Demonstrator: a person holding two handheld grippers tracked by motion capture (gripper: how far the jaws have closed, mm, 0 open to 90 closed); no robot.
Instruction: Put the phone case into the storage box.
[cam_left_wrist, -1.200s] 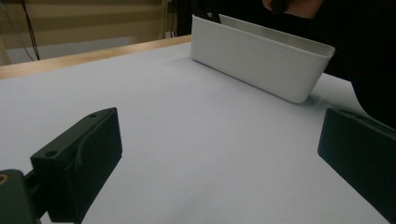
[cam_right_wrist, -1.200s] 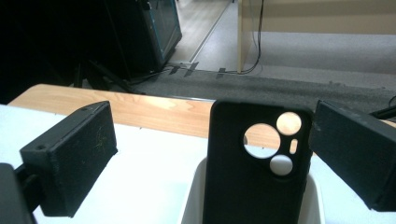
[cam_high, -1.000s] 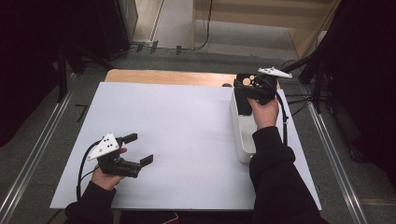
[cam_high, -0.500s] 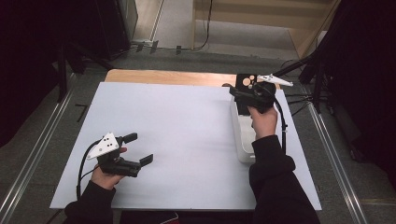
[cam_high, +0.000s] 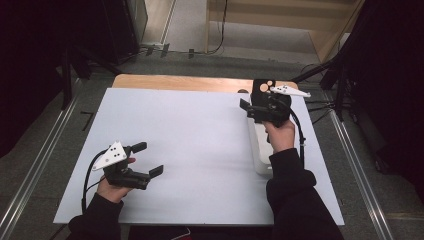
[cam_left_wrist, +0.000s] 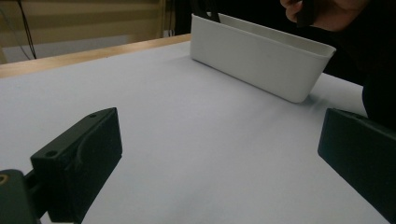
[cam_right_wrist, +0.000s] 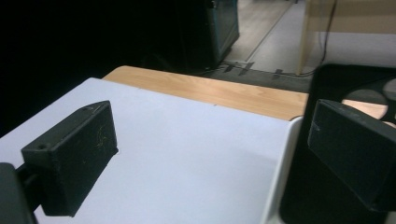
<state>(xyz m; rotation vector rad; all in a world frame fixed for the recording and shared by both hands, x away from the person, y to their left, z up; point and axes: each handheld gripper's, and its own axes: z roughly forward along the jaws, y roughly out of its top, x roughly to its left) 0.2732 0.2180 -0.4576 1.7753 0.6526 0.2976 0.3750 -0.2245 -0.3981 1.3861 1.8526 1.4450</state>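
My left gripper (cam_high: 149, 158) (cam_left_wrist: 219, 154) rests low over the near left of the white table sheet (cam_high: 190, 130), held by a hand, jaws wide open with nothing between them. My right gripper (cam_high: 252, 107) (cam_right_wrist: 210, 149) hovers over the far end of a long white bin (cam_high: 256, 145) (cam_left_wrist: 261, 60) (cam_right_wrist: 280, 177) at the sheet's right side. It is open too, one jaw over the sheet and the other over the bin. A black flat plate with round holes (cam_high: 261, 87) (cam_right_wrist: 355, 84) stands just behind it at the bin's far end.
A wooden table edge (cam_high: 180, 82) (cam_right_wrist: 224, 93) runs along the far side of the sheet. Metal rails (cam_high: 35, 170) flank the table on the floor. Cables and a dark stand (cam_high: 340, 75) sit to the right.
My right gripper has shifted a little nearer and to the left over the bin's far end. The left gripper has stayed where it was.
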